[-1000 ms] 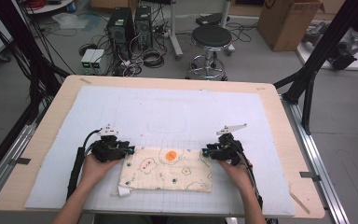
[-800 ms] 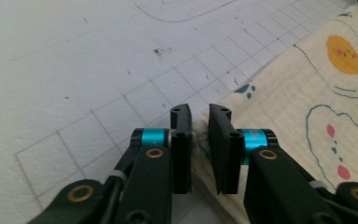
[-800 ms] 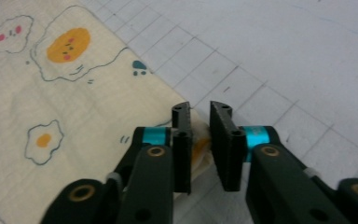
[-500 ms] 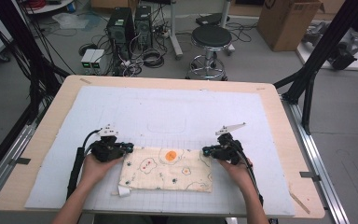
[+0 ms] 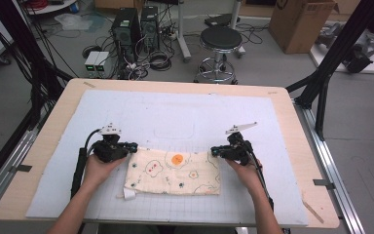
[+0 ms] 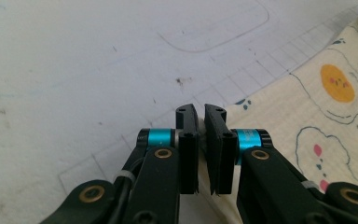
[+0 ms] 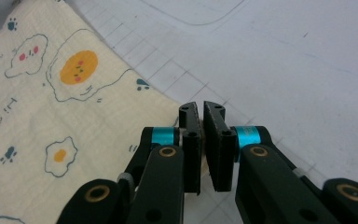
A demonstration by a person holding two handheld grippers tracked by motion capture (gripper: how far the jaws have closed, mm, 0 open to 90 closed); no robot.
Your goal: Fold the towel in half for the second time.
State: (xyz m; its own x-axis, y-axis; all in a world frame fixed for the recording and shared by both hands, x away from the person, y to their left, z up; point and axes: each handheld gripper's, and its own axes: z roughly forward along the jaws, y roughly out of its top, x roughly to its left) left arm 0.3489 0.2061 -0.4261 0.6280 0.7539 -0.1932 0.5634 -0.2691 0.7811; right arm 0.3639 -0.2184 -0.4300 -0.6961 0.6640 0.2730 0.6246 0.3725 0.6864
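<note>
White mat (image 5: 175,117), cloth (image 5: 175,173) corners jaw-hidden

Both handheld units, left gripper (image 5: 129,145) and right gripper (image 5: 215,151), are black with flat black jaws, cyan anodised collars, brass-coloured pivot pins, a grey three-cornered plate on top and a black cable trailing back along each of the person's bare, sleeveless forearms.

Even, bright overhead light; soft shadows under hands. High view slightly soft; close jaws blurred in both gripper views.
</note>
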